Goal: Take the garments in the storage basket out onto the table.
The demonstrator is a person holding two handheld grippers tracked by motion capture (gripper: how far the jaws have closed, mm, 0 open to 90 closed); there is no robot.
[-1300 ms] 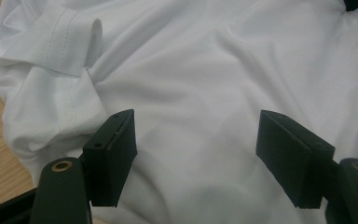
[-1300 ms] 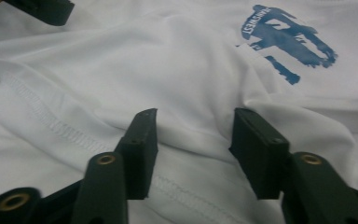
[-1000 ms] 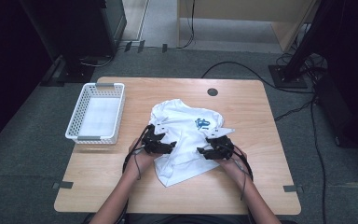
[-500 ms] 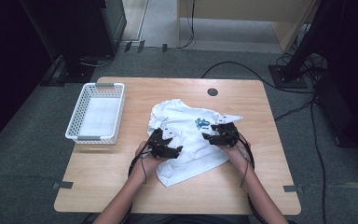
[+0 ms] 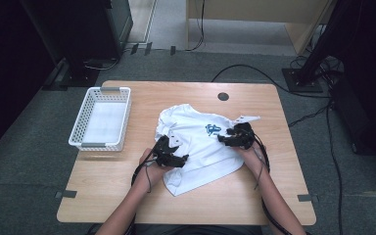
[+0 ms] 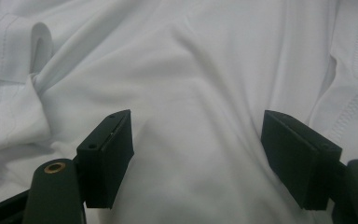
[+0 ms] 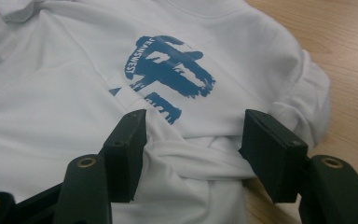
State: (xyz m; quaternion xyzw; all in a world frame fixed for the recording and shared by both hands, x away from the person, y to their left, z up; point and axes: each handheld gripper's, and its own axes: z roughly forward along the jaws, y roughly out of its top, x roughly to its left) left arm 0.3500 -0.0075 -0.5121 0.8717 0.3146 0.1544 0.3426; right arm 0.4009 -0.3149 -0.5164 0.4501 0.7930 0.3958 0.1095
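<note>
In the high view, a white T-shirt (image 5: 200, 144) with a blue print lies crumpled at the centre of the wooden counter (image 5: 127, 196), slightly right of the middle of the frame. The left gripper (image 5: 170, 154) sits on the shirt's lower left edge, held by the person's left hand (image 5: 152, 169), whose forearm comes up from the bottom edge. The right gripper (image 5: 236, 138) rests on the shirt's right side, just right of the print, with the right hand (image 5: 252, 152) behind it. A white mesh basket (image 5: 100, 120) stands at the left of the counter, well apart from the shirt. A round dark grommet (image 5: 223, 96) sits near the counter's top edge. Black cables run over the grey floor at the upper right.

In the left gripper view, the two black jaws stand wide apart at the bottom of the frame, over plain white cloth of the T-shirt (image 6: 200, 84). Cloth lies between them, but the pads do not press on it. A stitched hem runs down the right edge, and a folded sleeve bunches at the upper left.

In the right gripper view, the jaws are moderately wide, with a raised fold of the T-shirt (image 7: 191, 154) lying between them; whether the pads squeeze it I cannot tell. The blue print (image 7: 172, 70) sits just above the jaws, and bare counter (image 7: 335, 51) fills the upper right.
</note>
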